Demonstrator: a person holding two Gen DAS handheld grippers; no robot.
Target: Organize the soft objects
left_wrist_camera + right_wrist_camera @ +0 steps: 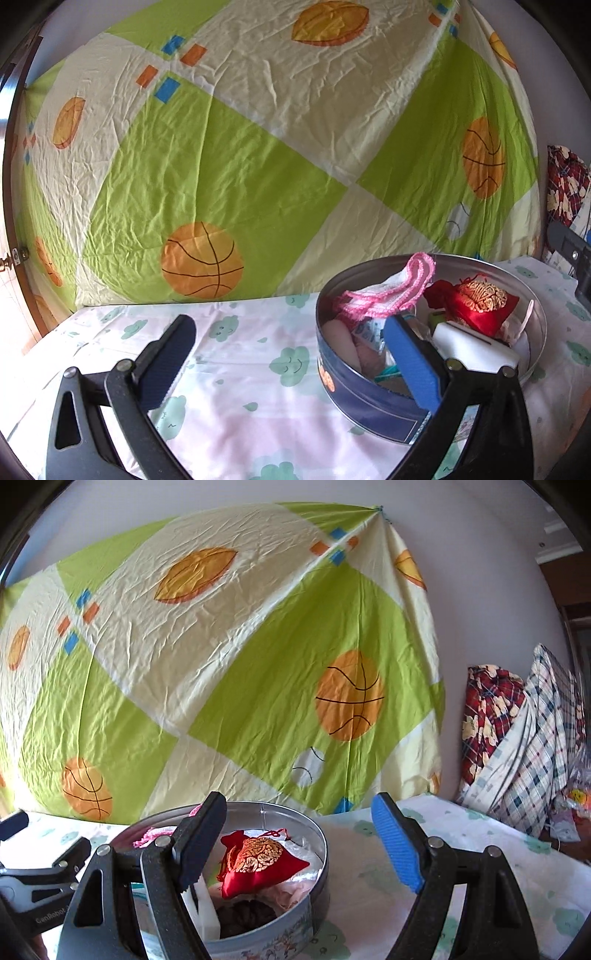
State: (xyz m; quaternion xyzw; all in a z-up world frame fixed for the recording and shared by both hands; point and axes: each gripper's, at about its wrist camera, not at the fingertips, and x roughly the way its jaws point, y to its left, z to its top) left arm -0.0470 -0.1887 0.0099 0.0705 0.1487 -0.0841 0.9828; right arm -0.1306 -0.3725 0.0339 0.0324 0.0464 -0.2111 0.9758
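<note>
A round metal tin (pixel 369 402) stands on the bed sheet, also in the right wrist view (pixel 295 926). It holds a red embroidered pouch (pixel 476 302) (pixel 258 864), a pink knitted piece (pixel 391 291), a white block (pixel 476 347) and other soft items. My left gripper (pixel 295 354) is open and empty, its right finger over the tin's near rim. My right gripper (pixel 299 845) is open and empty, its left finger over the tin. The left gripper shows in the right wrist view at the left edge.
A green and cream sheet with basketball prints (pixel 258 147) hangs on the wall behind the bed. Plaid pillows or bundles (pixel 517 738) lean at the right. The pale bed sheet with green clouds (pixel 240 369) spreads left of the tin.
</note>
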